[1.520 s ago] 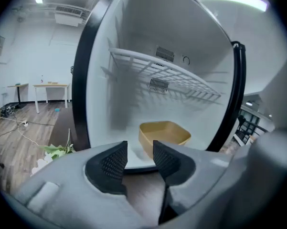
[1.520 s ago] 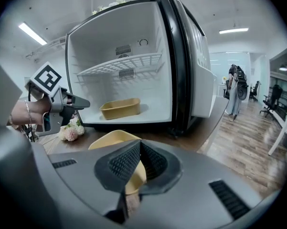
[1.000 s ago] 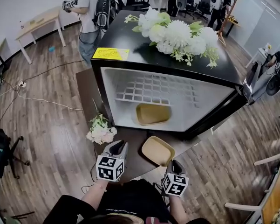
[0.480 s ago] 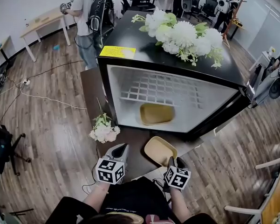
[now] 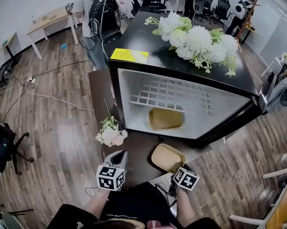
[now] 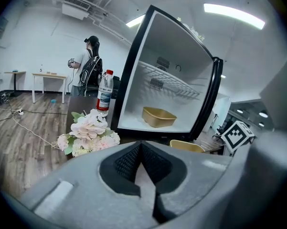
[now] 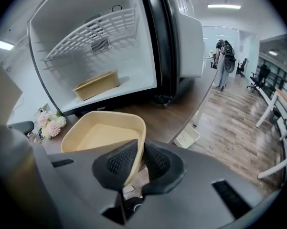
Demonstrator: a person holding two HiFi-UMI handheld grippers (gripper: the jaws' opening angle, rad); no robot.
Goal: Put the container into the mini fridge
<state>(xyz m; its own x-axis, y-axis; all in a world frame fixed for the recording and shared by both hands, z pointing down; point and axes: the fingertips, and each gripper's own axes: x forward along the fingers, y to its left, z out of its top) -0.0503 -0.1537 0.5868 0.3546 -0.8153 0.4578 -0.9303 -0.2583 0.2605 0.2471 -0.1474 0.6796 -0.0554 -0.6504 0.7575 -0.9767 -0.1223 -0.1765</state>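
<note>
An open-plan office with a wood floor lies all round, and a person with a backpack [image 5: 98, 13] stands at the far end. In the middle is a dark table [image 5: 133, 156] with a black mini fridge [image 5: 148, 44] on it, white flowers [image 5: 196, 42] laid on top. Its door [image 7: 179, 37] is swung wide to the right, which leaves the white inside clear for loading.

The container [image 5: 167, 158], a shallow tan tub, sits on the table just in front of the fridge opening and is not yet inside. A second container [image 5: 165, 119] of the same kind already rests on the fridge floor under the wire shelf [image 5: 167, 97], a little to one side, so there looks to be room beside it.

The right gripper [image 7: 140, 147] points steeply down at the near corner of the tub. Its jaws have just been closing, and the thin rim stands between the pads, pinched from inside and outside. That looks like the sensible hold on an open tub with nothing else to grab.

The left gripper [image 6: 140, 146] is clenched on nothing and hangs to the left over the table, near a small pink bouquet [image 5: 110, 135]. I'd say it is simply being kept out of the way. A water bottle [image 6: 104, 92] stands beside the fridge's left wall, clear of the path in.
</note>
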